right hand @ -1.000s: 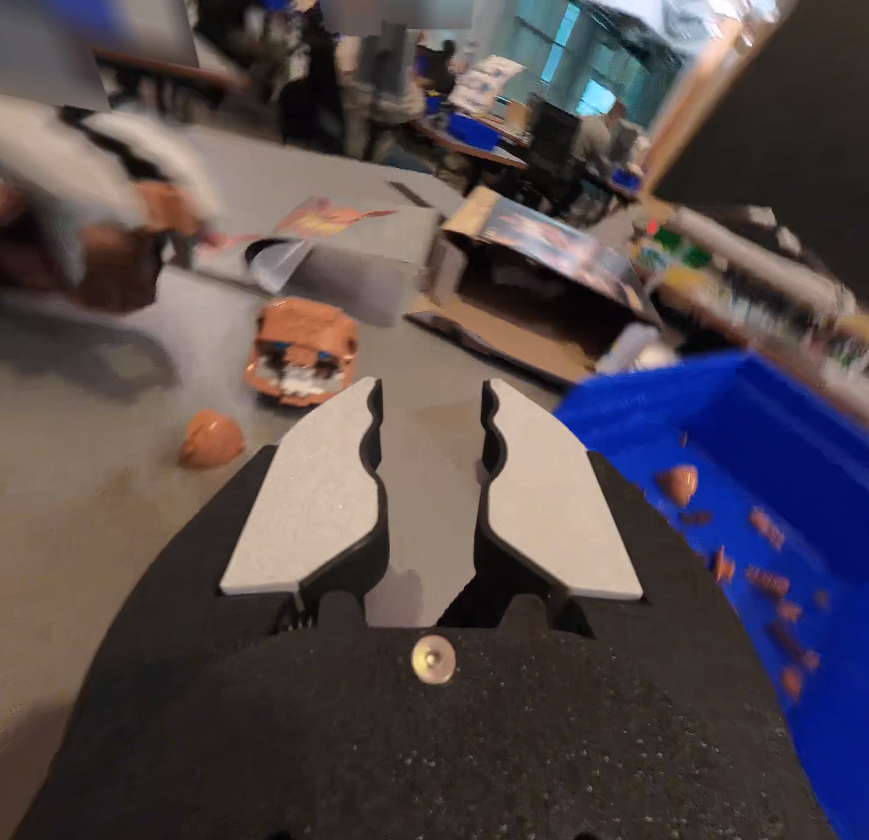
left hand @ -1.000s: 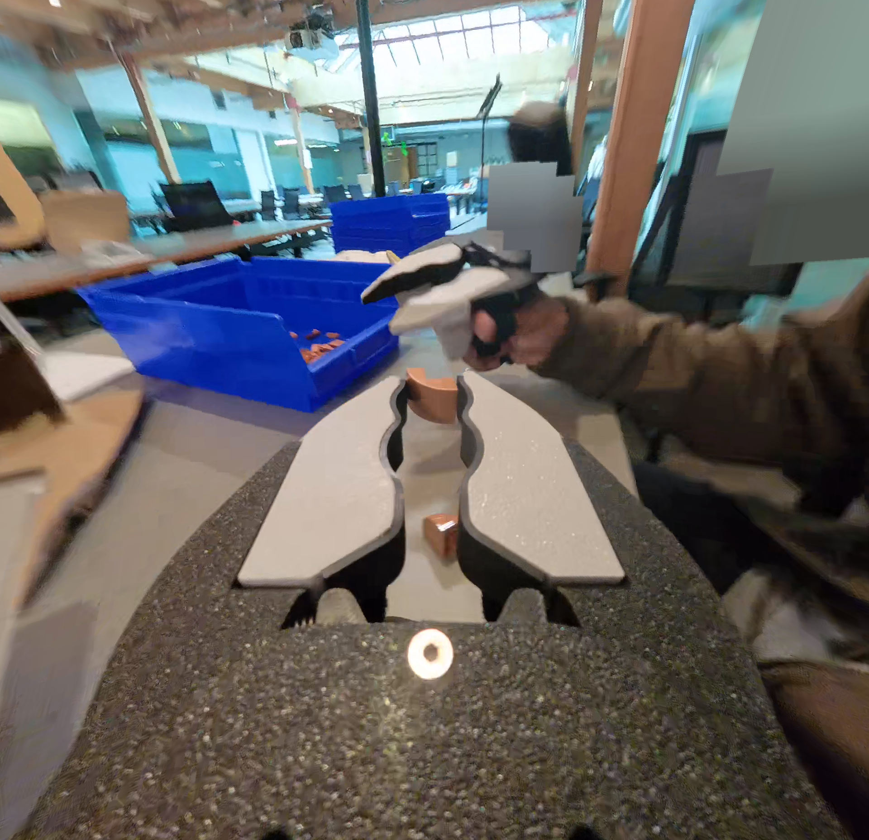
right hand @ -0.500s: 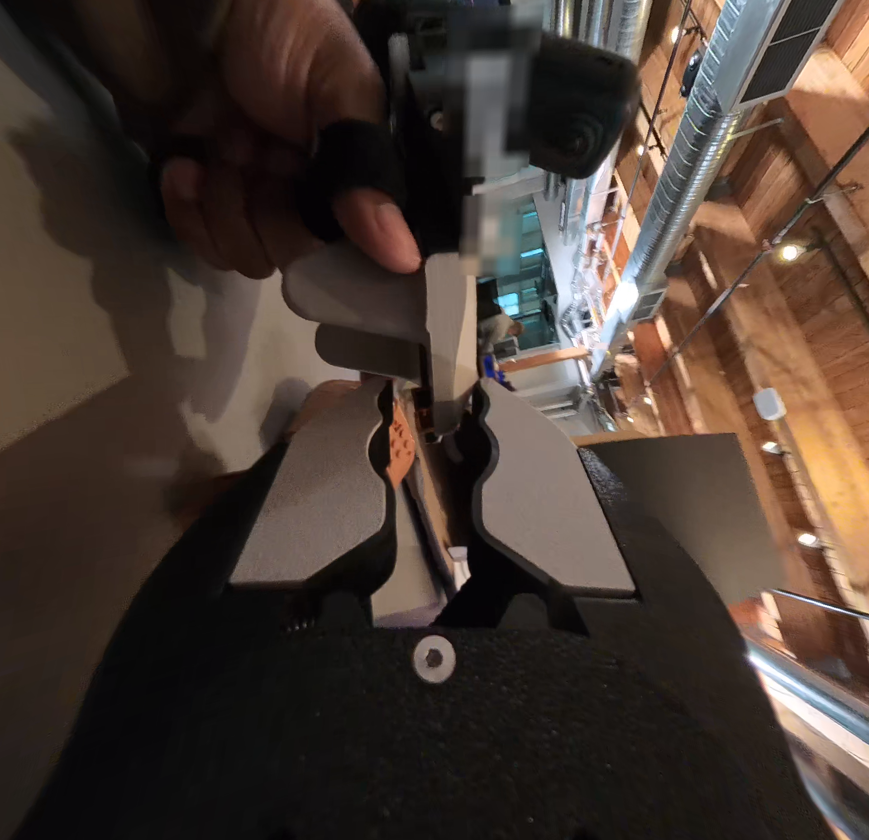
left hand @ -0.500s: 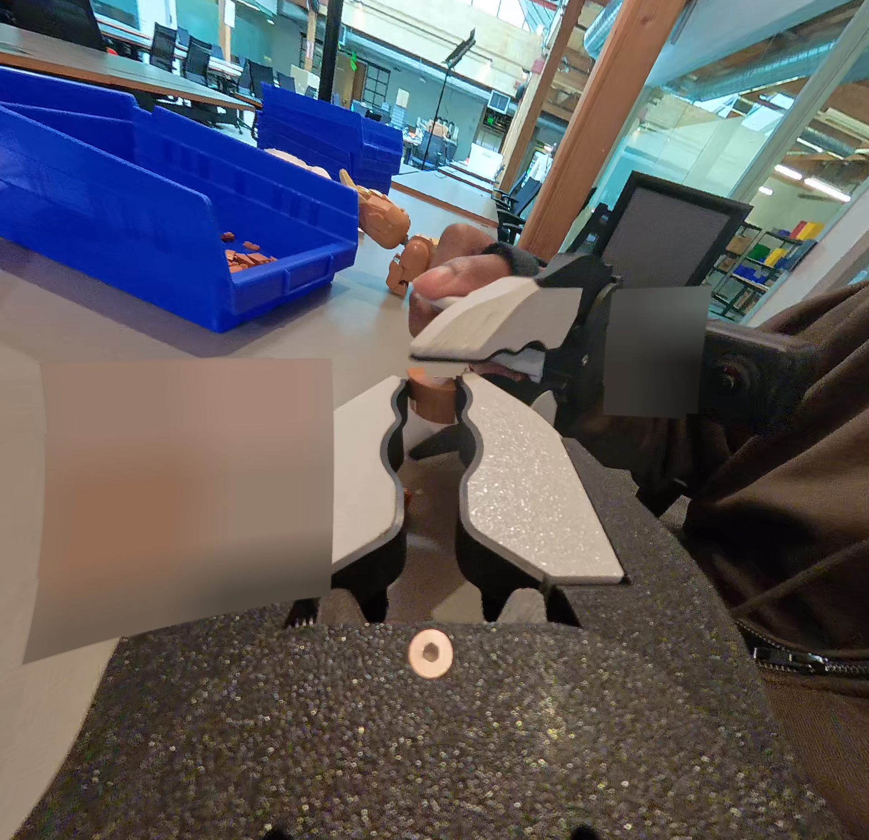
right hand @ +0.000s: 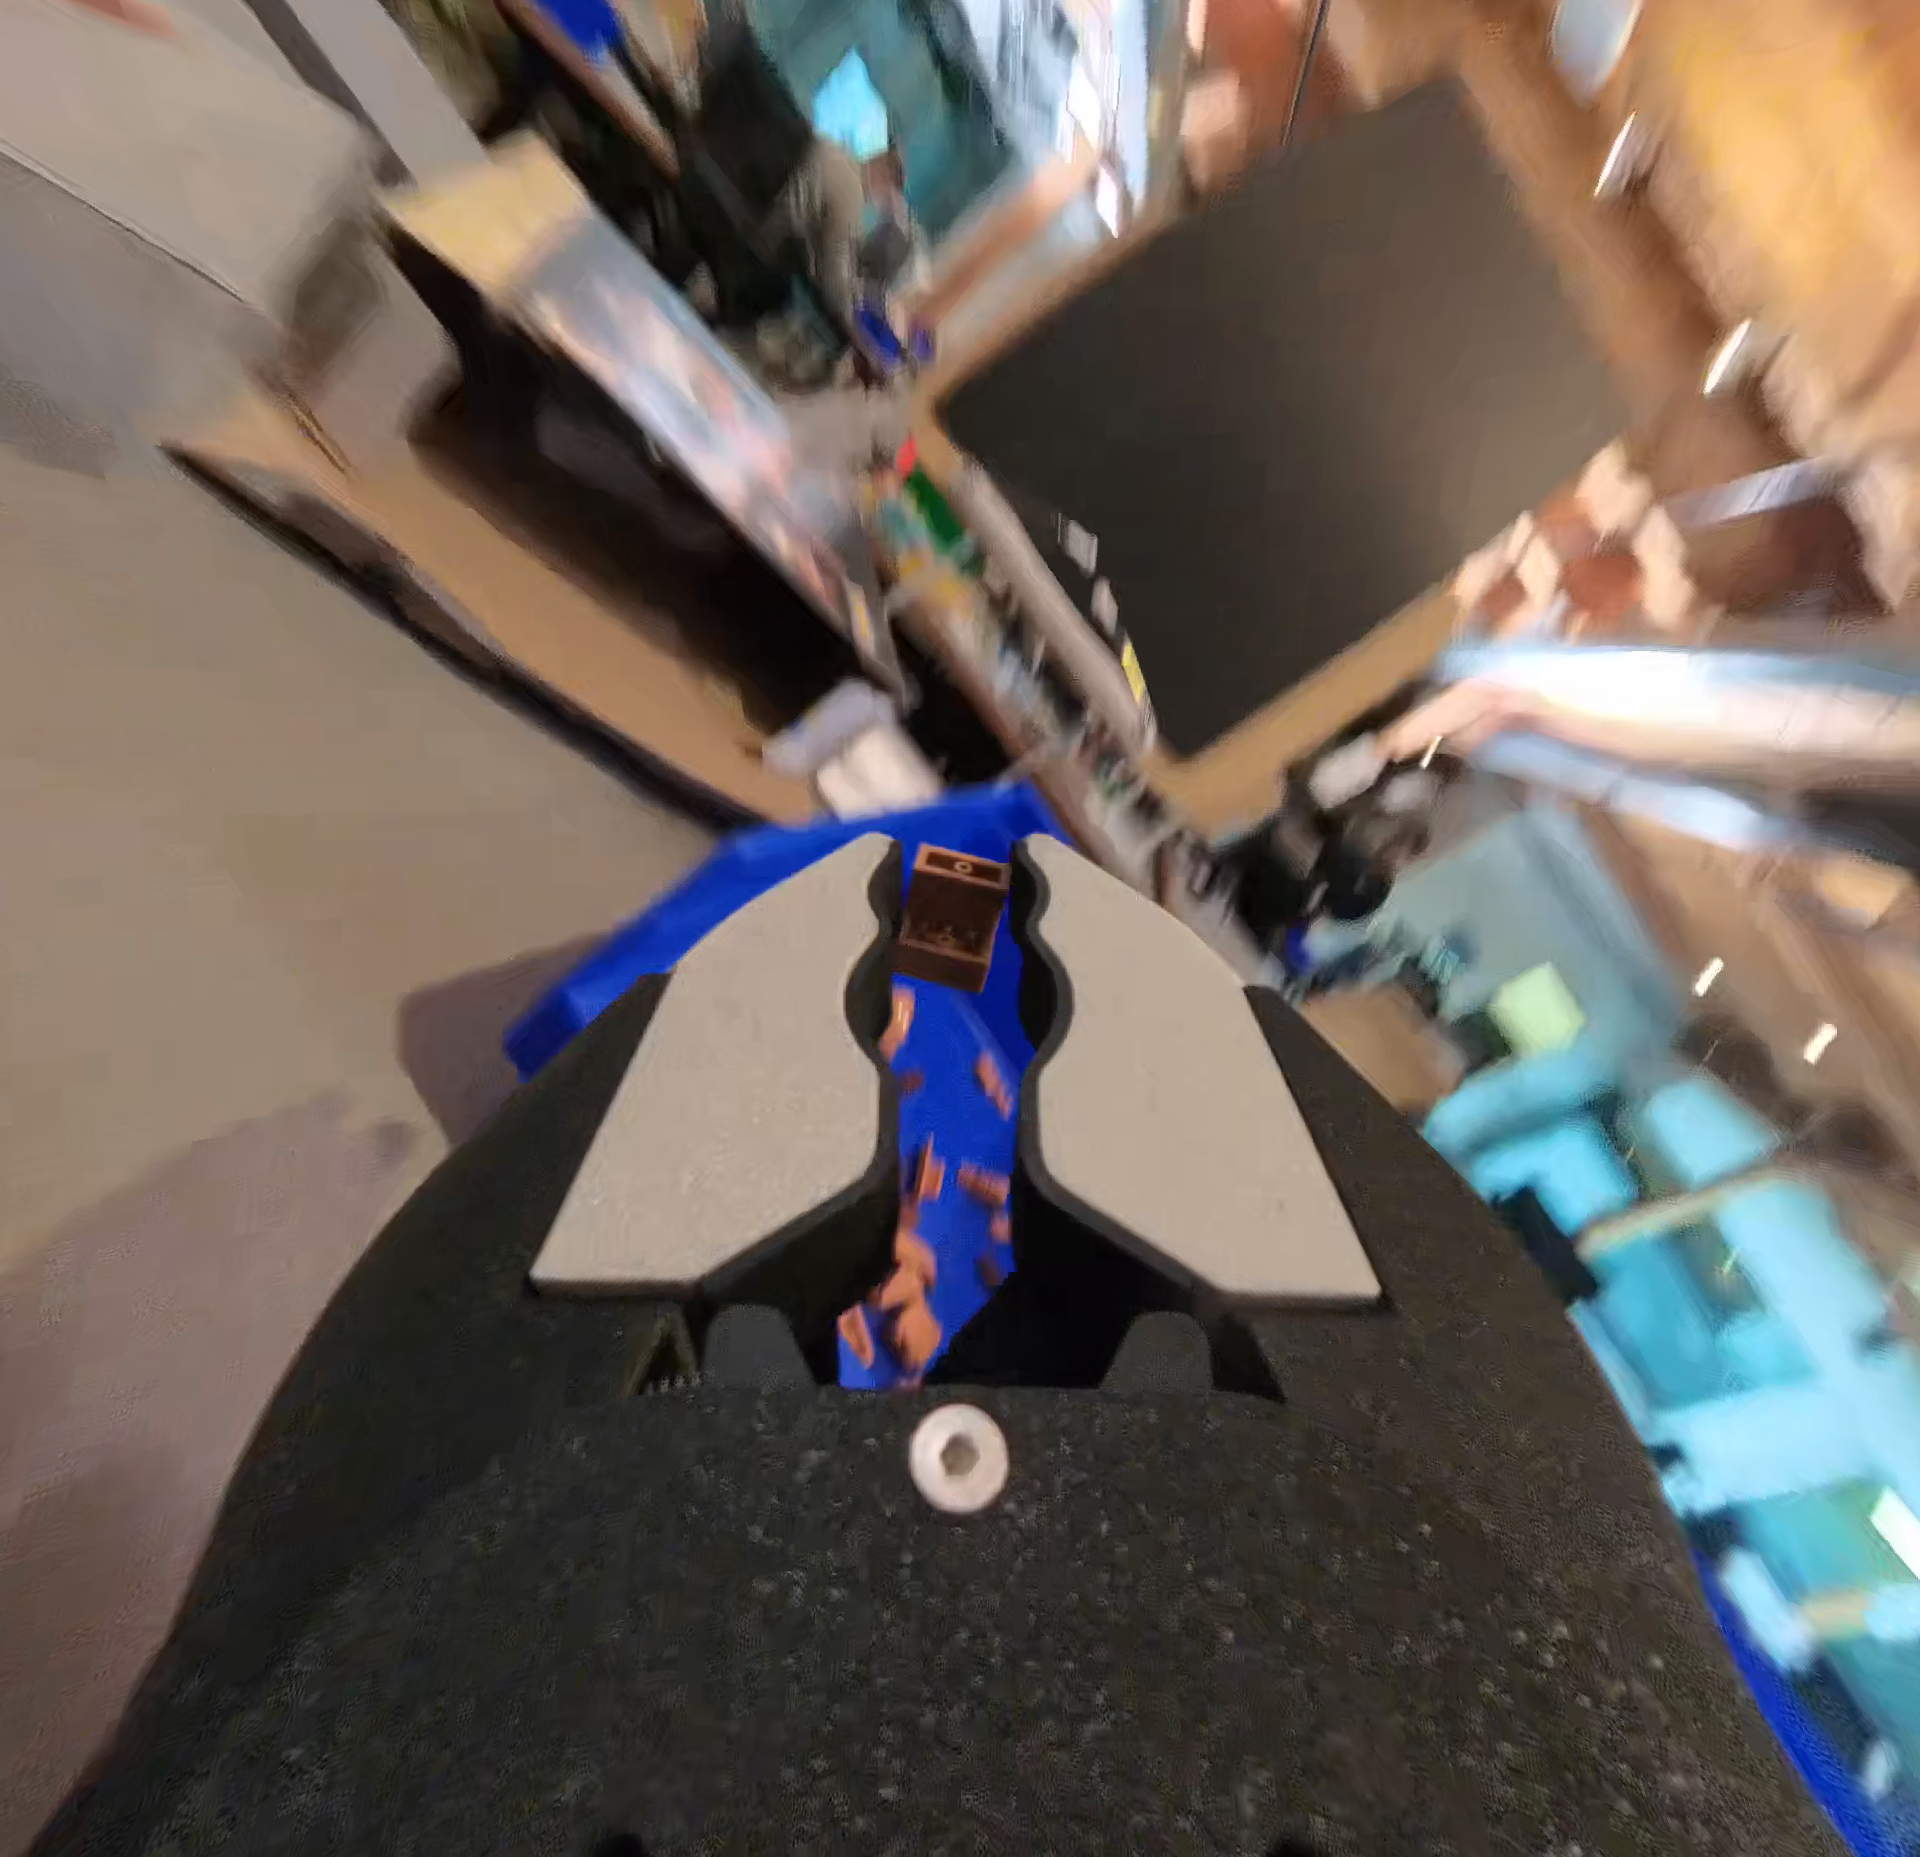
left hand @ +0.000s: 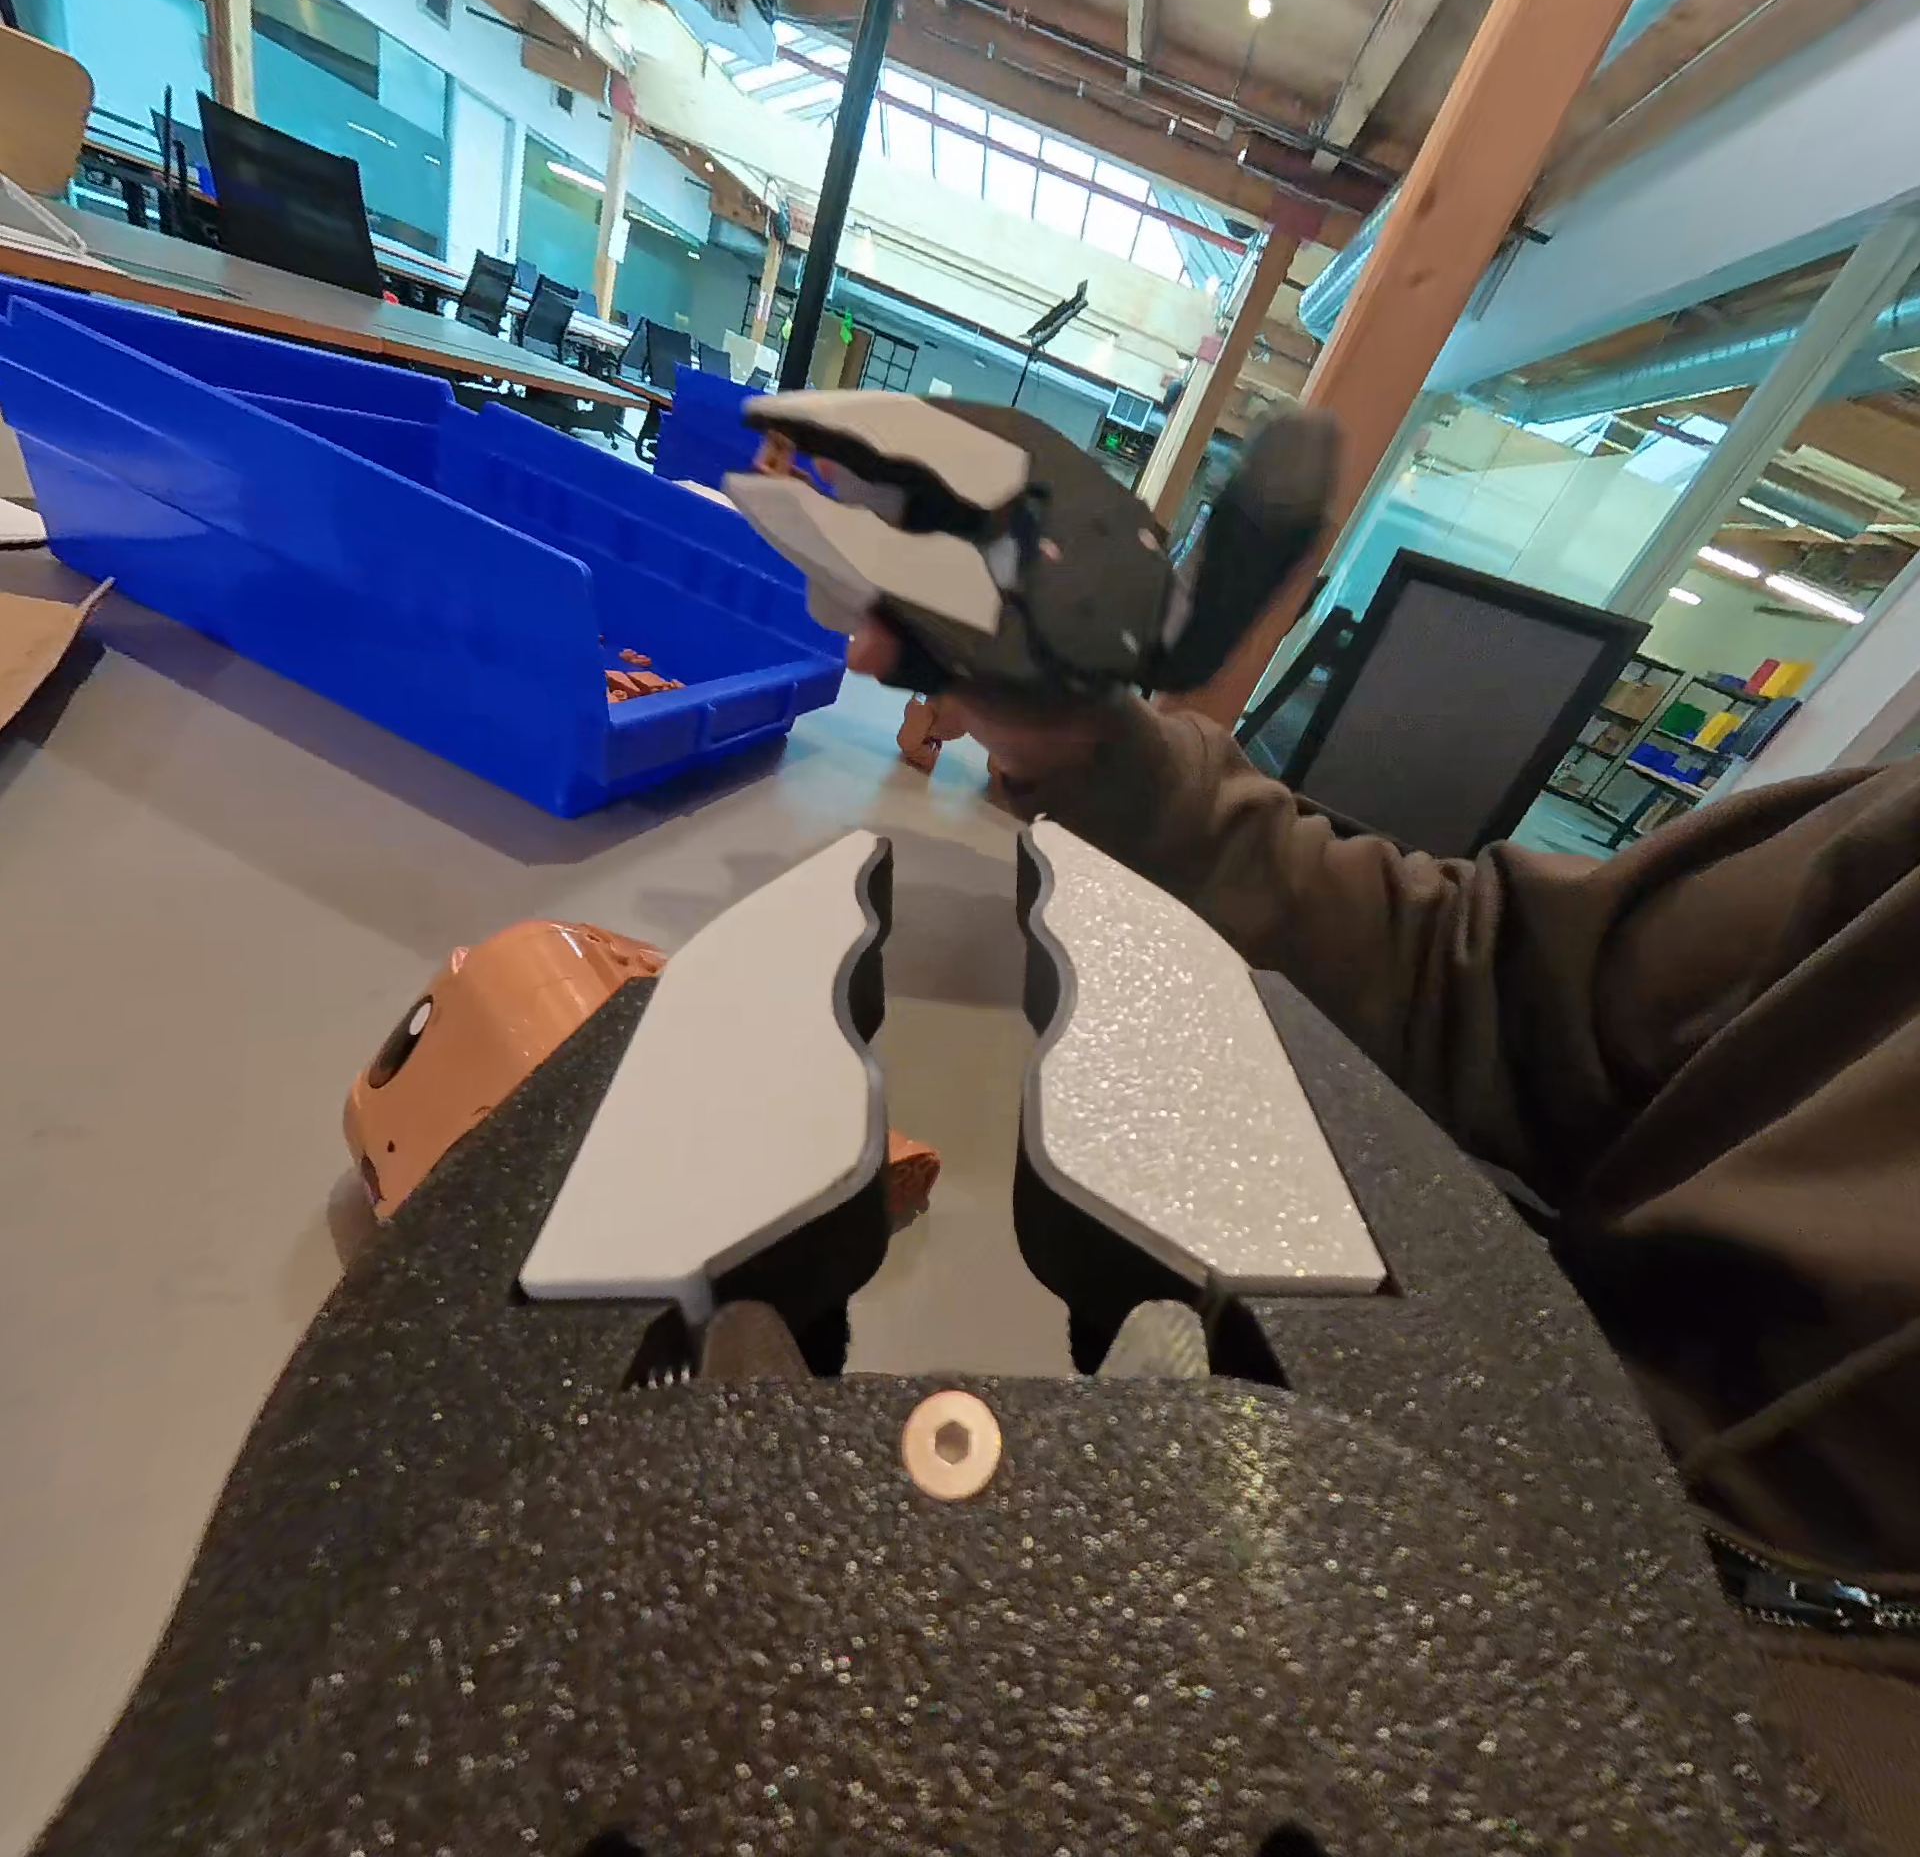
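Right gripper (right hand: 954,862) pinching one brown brick (right hand: 948,929), one blue bin (right hand: 940,1111) below

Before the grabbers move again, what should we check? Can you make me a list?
1. Brick held: ok. The right gripper has a brown brick between its fingertips, tilted.
2. Brick over the blue bin: ok. The bin, with brown pieces in it, lies under the fingers.
3. Left gripper empty: ok. Its fingers are apart with nothing between them.
4. Toy head clear of the left gripper: cannot tell. It lies on the table by the left finger, partly hidden.
5. Grippers apart from each other: ok. The right one is raised, farther off.
6. Clear right view: not ok, it is blurred.
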Action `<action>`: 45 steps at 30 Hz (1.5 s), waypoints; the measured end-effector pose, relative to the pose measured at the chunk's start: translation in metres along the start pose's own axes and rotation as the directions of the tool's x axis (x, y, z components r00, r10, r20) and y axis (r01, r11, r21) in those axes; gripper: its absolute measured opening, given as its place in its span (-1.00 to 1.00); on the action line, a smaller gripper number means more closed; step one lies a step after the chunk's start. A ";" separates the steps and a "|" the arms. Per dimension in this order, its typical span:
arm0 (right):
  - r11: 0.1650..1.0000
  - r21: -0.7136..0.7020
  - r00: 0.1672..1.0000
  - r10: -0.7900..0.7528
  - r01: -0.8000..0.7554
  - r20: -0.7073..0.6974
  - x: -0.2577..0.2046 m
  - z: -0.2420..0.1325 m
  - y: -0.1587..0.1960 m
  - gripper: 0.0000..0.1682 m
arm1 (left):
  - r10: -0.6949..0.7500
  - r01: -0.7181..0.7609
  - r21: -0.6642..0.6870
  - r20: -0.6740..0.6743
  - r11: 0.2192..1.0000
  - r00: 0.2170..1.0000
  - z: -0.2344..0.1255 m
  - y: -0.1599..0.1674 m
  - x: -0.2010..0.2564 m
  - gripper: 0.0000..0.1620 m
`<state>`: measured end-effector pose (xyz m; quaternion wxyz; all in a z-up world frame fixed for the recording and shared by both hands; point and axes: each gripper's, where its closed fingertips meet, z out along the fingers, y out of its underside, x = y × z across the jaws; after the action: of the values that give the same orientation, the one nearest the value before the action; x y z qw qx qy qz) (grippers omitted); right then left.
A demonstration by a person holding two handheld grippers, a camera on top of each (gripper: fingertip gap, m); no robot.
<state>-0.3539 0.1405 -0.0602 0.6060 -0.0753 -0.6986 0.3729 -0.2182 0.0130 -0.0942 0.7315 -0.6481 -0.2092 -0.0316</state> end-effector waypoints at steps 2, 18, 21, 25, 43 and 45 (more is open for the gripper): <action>0.980 -0.153 0.991 0.131 -0.126 0.024 0.013 0.013 0.036 -0.45 | 0.012 -0.011 -0.020 0.005 1.000 1.000 0.002 0.003 0.000 -0.72; 0.799 -0.446 0.437 0.597 -0.404 0.673 -0.190 -0.084 -0.043 -0.41 | 0.005 -0.004 -0.020 0.057 1.000 0.998 -0.002 0.003 -0.009 -0.73; 0.825 -0.476 0.442 0.566 -0.305 0.696 -0.209 -0.083 -0.044 -0.38 | 0.007 -0.006 -0.031 0.060 1.000 0.998 -0.002 0.005 -0.009 -0.73; 0.857 -0.472 0.472 0.510 -0.207 0.719 -0.221 -0.083 -0.042 -0.68 | 0.011 -0.008 -0.047 0.063 0.999 0.998 -0.001 0.007 -0.010 -0.73; 0.915 0.344 0.753 -0.375 0.210 0.541 -0.158 -0.066 -0.098 -0.75 | -0.242 0.233 -0.184 -0.027 0.955 0.970 0.006 0.031 -0.002 -0.53; 0.895 0.378 0.735 -0.420 0.237 0.532 -0.161 -0.068 -0.103 -0.75 | -0.253 0.243 -0.189 -0.028 0.951 0.967 0.007 0.032 -0.002 -0.48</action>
<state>-0.2163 0.0069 -0.1256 0.4137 0.2608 -0.7947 0.3595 -0.2118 0.0246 -0.1240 0.6638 -0.6806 -0.2662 -0.1590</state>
